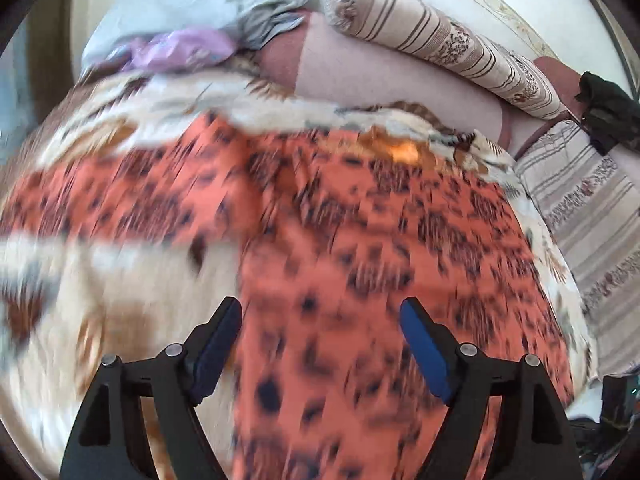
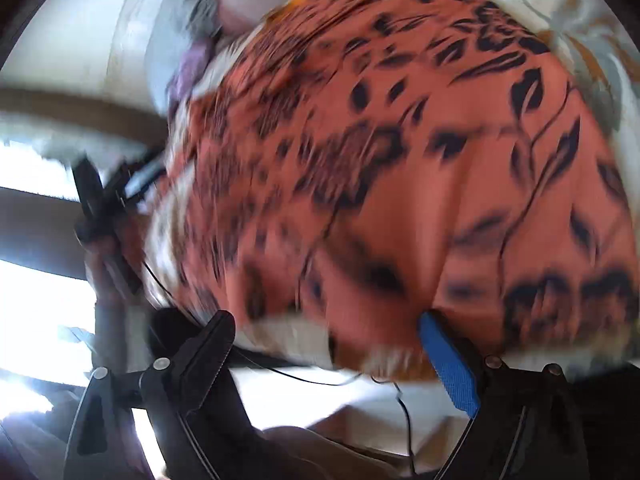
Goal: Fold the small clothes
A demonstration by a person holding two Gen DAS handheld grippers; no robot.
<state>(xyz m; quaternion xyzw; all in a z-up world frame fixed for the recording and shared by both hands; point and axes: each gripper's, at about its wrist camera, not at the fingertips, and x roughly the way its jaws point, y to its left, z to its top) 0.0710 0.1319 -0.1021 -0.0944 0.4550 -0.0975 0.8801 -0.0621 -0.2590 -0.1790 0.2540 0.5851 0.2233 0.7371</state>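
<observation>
An orange garment with dark leopard-like spots (image 1: 360, 248) lies spread on a cream patterned blanket (image 1: 100, 320). My left gripper (image 1: 320, 308) is open and empty, hovering over the garment's near left part. In the right wrist view the same orange garment (image 2: 400, 160) fills the frame, blurred by motion. My right gripper (image 2: 326, 322) is open and empty at the garment's near edge. The left gripper (image 2: 108, 200) shows at the left of the right wrist view, beside the garment's far side.
A pile of grey and purple clothes (image 1: 208, 28) lies at the back left of the bed. A striped bolster (image 1: 440, 40) and a striped cushion (image 1: 592, 220) sit at the back and right. A dark cloth (image 1: 608, 116) hangs at the right. A thin cable (image 2: 400, 400) runs below the bed edge.
</observation>
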